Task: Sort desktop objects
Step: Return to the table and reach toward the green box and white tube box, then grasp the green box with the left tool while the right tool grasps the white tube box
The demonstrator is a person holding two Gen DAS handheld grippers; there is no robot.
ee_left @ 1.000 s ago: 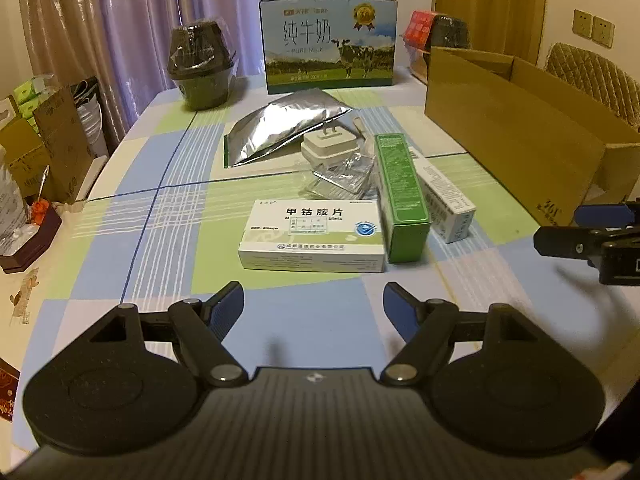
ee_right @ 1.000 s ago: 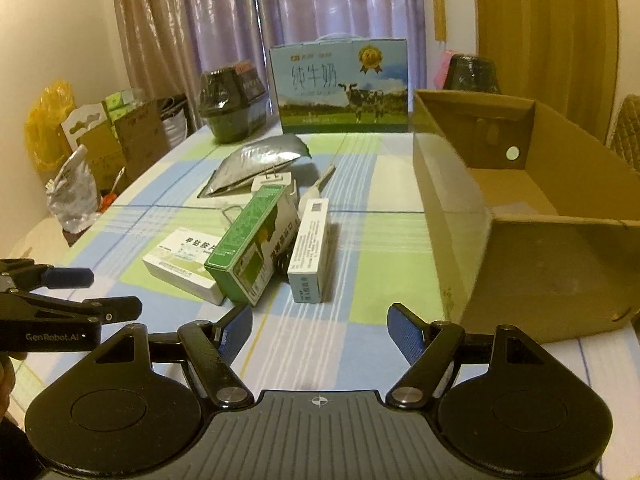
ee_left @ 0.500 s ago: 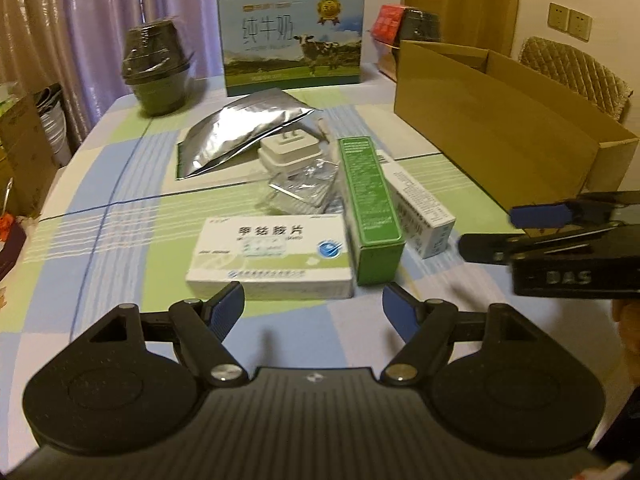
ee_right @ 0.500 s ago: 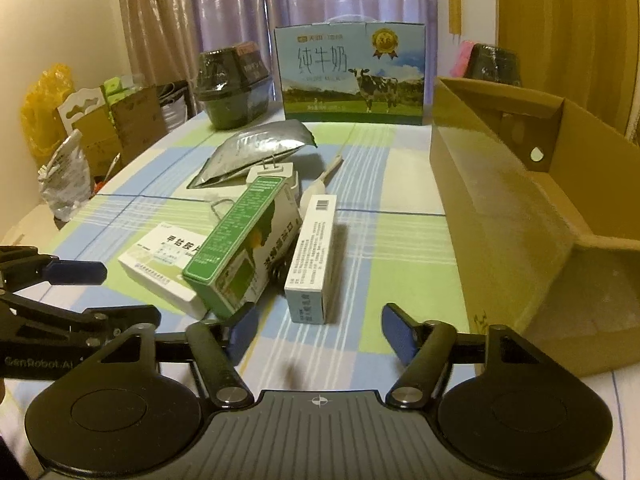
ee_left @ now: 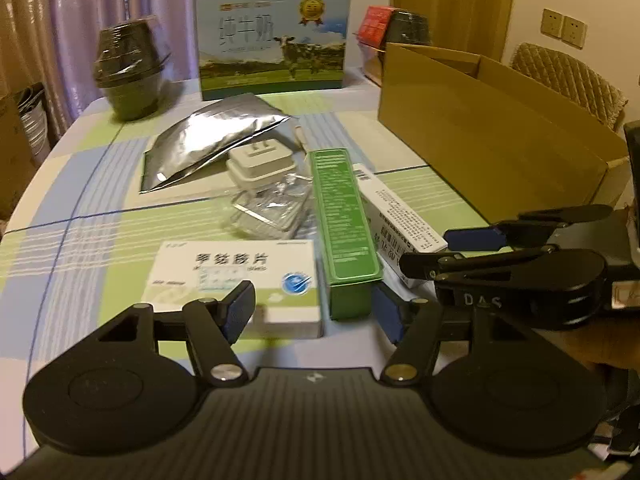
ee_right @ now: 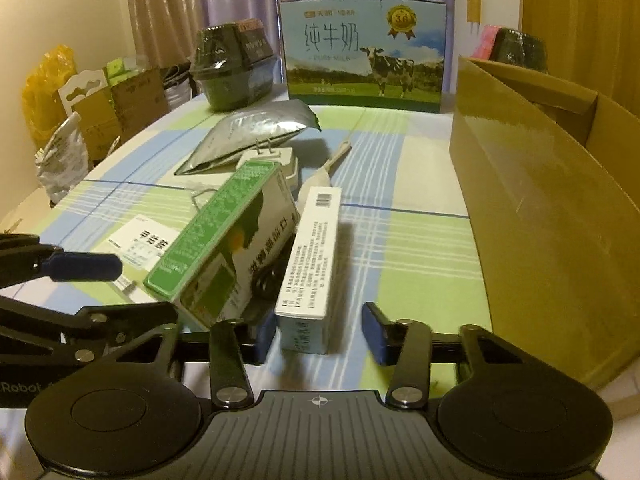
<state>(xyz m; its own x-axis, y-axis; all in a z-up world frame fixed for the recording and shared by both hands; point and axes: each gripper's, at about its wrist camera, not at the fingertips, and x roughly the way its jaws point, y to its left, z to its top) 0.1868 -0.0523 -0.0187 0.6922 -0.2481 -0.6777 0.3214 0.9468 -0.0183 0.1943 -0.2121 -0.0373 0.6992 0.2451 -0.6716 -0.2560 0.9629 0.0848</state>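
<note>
Both tongs have come forward since a second ago. The left tongs (ee_left: 316, 312), spread, now flank the near end of the white tablet box (ee_left: 240, 280) on the table (ee_left: 88, 200). The right tongs (ee_right: 320, 334), also spread, now straddle the narrow white carton (ee_right: 314, 260) beside the green box (ee_right: 224, 248).

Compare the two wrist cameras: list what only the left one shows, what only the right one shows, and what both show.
Only the left wrist view: wall switches, a quilted chair back, a clear plastic wrapper.
Only the right wrist view: a yellow bag, small cartons beside the table, the green box's picture side.
Both: milk carton, foil pouch, green box, narrow white box, flat white box, cardboard box, and both open grippers, left and right.
</note>
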